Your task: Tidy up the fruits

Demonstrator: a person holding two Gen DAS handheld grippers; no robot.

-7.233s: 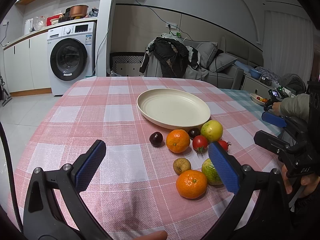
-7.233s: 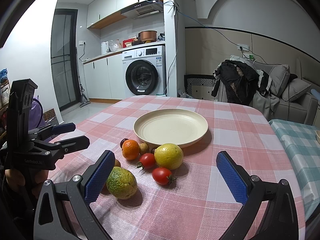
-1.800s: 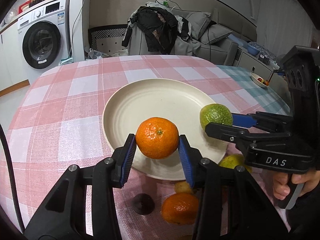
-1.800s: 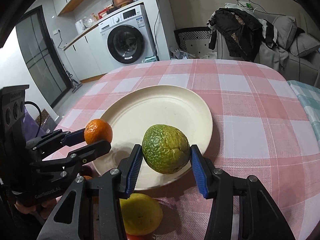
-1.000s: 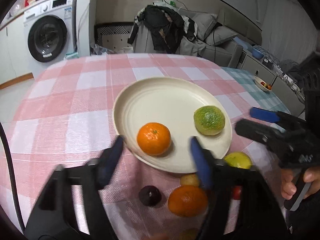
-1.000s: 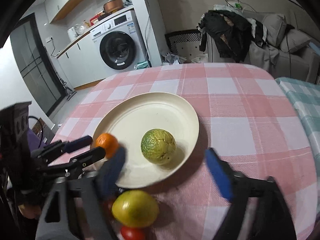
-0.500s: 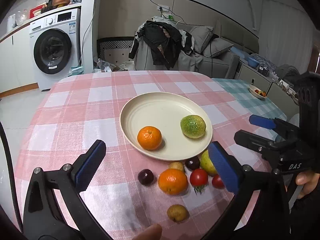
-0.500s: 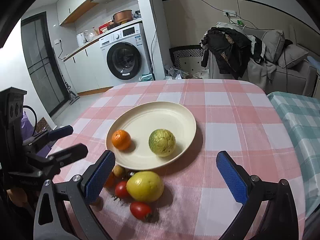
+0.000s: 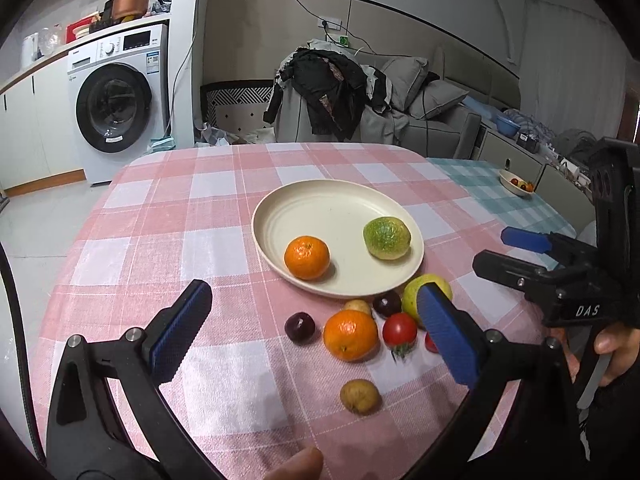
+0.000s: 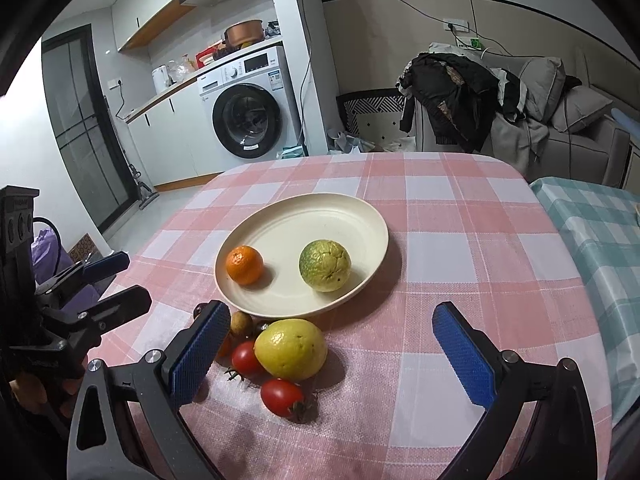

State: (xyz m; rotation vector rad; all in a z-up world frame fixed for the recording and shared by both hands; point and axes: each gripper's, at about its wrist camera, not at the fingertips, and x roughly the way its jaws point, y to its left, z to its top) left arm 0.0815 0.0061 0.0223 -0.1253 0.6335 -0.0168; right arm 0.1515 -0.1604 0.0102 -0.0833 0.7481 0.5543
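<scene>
Left wrist view: both sets of jaws gape wide, empty. Centre the left gripper [image 9: 312,328] around the loose orange [image 9: 350,335] between its jaws, closing gently.

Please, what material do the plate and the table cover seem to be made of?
Plate: probably matte plastic or melamine, cream, with faint concentric rings and no gloss; ceramic is possible. Table cover: looks like woven-textured vinyl or coated cloth, pink-and-white check, with a fine grid grain and soft sheen.

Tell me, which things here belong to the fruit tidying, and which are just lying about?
Part of the job: plate, orange and green fruit on it; loose fruit beside it.

Just lying about: washing machine, clothes pile, copper pot.
</scene>
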